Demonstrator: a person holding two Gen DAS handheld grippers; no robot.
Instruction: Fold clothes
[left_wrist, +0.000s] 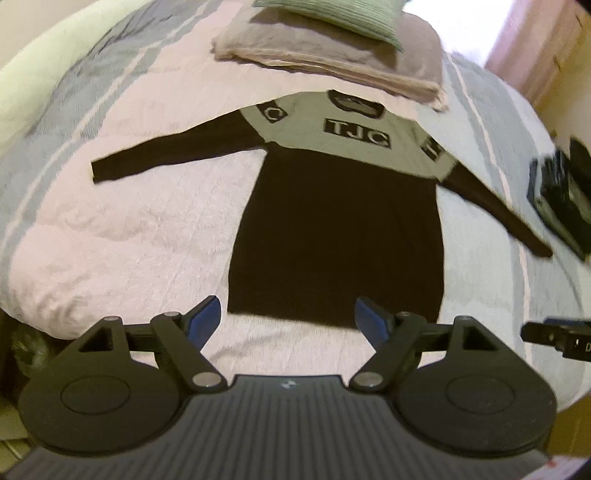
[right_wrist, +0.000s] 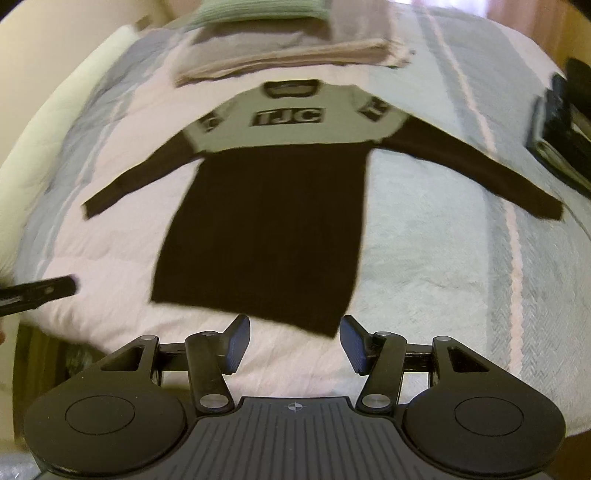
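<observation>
Bedroom setting: bed (left_wrist: 122, 236) covered by a quilted spread in pale pink, grey-blue and light blue stripes.

Item one: sweater (left_wrist: 332, 236), long-sleeved, laid flat and face up on the middle of the spread. Long axis runs from the near bed edge toward the far end; hem nearest the grippers, collar farthest. Both sleeves spread outward and slanting toward the hem side. Body and sleeves dark brown or black; chest and shoulders grey, bearing "TJC" in a dark block, with dark patches at each shoulder.

Item two: folded pinkish-grey cloth (left_wrist: 332, 55), just beyond the collar, with a green ribbed piece (left_wrist: 332, 14) on top.

Item three: dark objects (left_wrist: 561, 195) at the right bed edge; blurred, unidentifiable.

Left gripper (left_wrist: 288, 321): jaws wide apart, empty, above the hem's left portion.

Right gripper (right_wrist: 295, 343): jaws parted, empty, above the hem's right corner.
</observation>
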